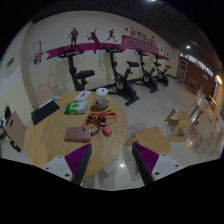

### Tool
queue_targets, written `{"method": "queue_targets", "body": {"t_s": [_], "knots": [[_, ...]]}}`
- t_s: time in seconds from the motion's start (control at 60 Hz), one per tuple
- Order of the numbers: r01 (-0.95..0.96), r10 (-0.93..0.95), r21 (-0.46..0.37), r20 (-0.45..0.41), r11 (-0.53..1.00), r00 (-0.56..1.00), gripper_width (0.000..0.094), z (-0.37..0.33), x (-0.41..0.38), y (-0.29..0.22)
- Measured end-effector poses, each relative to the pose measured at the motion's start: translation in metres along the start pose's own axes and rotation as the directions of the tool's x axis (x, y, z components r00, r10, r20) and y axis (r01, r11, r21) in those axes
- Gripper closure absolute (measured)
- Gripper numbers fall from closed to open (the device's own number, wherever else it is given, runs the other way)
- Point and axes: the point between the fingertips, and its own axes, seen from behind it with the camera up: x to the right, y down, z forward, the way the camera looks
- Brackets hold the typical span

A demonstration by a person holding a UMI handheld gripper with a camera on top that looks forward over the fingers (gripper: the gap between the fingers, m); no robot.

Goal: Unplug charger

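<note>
A round wooden table [55,142] stands ahead of me. On it lies a tangle of red and light cables with small parts [100,124], just beyond my fingers; I cannot make out a charger or plug in it. A flat pinkish-brown pad [78,133] lies next to the tangle on its left. My gripper [112,160] is open and empty, held above the table's near edge. Its purple pads [78,160] stand wide apart, with floor and table edge showing between them.
A white roll [101,97] and a green flat box [75,104] stand further back on the table. Several exercise bikes [125,75] line the far wall. Wooden chairs [182,120] stand at the right and another chair [12,128] at the left.
</note>
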Motion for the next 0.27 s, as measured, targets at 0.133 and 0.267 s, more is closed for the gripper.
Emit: {"method": "queue_targets", "body": {"t_s": [0.133,0.267], "knots": [[0.005,-0.005,-0.013,0.003,1.000,1.000,0.0086,-0.006,0.003,0.013],[0.014,-0.014,-0.005,0.012,1.000,1.000,0.0080,-0.002,0.000,0.014]]}}
